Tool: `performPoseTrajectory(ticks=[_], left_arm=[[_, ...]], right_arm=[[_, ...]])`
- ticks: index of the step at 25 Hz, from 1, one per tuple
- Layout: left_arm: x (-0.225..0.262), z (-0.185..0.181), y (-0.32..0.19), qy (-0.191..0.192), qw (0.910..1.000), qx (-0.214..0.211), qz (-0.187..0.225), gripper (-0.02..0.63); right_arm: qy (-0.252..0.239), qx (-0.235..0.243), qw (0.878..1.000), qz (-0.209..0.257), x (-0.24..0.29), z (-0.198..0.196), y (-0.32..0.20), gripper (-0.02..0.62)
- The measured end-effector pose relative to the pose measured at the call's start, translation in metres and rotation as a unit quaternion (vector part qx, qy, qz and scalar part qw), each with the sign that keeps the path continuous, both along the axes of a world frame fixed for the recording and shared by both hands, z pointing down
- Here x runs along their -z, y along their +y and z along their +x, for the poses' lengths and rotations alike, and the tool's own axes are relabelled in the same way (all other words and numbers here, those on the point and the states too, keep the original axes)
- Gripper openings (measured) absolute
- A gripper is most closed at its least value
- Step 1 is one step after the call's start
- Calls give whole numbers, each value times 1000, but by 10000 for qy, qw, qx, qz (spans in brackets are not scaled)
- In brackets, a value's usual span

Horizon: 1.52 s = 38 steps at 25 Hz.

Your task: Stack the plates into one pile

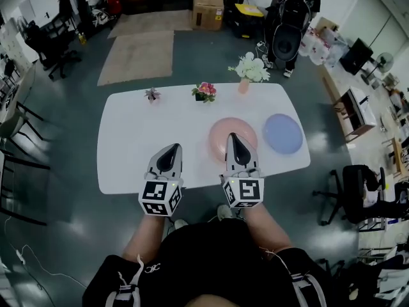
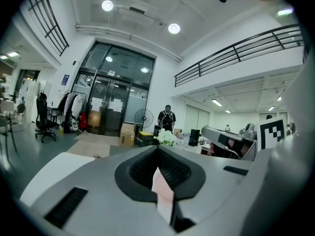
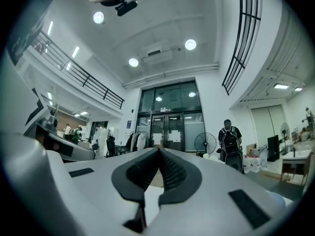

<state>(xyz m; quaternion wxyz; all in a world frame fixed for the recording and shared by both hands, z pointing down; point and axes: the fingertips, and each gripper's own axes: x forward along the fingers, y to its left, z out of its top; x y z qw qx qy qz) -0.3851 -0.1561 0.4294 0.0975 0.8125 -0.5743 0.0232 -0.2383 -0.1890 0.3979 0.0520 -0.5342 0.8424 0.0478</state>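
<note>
On the white table [image 1: 140, 152] a pink plate [image 1: 220, 130] lies right of the middle, with a blue plate [image 1: 283, 133] apart from it farther right. My right gripper [image 1: 234, 137] is raised over the pink plate's near side, pointing about level, shut with nothing between its jaws [image 3: 158, 151]. Over the table's near edge my left gripper [image 1: 174, 148] is also raised and shut, holding nothing [image 2: 158, 147]. Both gripper views look out across the room, and neither shows a whole plate.
At the table's far edge stand a small plant [image 1: 152, 94], a pink flower pot [image 1: 204, 91] and a white bouquet [image 1: 250, 69]. Office chairs stand at the left [image 1: 19, 123] and the right [image 1: 348, 187]. A person [image 1: 291, 24] stands beyond the table.
</note>
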Motion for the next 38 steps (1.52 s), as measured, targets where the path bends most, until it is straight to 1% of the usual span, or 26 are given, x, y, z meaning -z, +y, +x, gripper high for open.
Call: performPoseTrajectory(ticks=[3, 6, 9, 11, 14, 19, 22, 24, 26, 28, 30, 38], left_arm=[[-2, -4, 2, 21, 10000, -59, -4, 14], [-7, 7, -3, -2, 9999, -115, -11, 12], [-9, 40, -9, -54, 9998, -189, 45, 12], [-9, 72, -16, -109, 9997, -207, 93, 12], [-11, 140, -27, -129, 9997, -164, 139, 12], [-12, 282, -46, 15, 9996, 109, 274, 12], [-17, 367, -60, -26, 9994, 229, 263, 13], [-14, 414, -65, -43, 9994, 255, 224, 12], [-5, 445, -66, -60, 9995, 259, 193, 12], [2, 463, -69, -169, 9994, 233, 189, 12], [5, 473, -73, -260, 9992, 228, 193, 12], [11, 469, -82, -365, 9987, 313, 188, 12]], right_arm=[[-7, -94, 9999, -47, -1, -2, 3, 15], [-43, -187, 9998, -47, -4, 12, 4, 15], [-46, -270, 9996, -18, -7, 46, 0, 15], [-131, -329, 9994, -18, -10, 82, -7, 15], [-190, -332, 9993, -9, -15, 154, -19, 15], [-7, -77, 10000, 33, -23, 297, -43, 15], [127, 120, 9998, 97, -22, 375, -57, 15], [110, 174, 9998, -8, -19, 417, -68, 15], [39, 224, 9997, -95, -16, 445, -75, 15], [-20, 252, 9996, -106, -15, 461, -81, 15], [-76, 246, 9996, -122, -17, 471, -87, 15], [-283, 250, 9991, -189, -22, 472, -97, 15]])
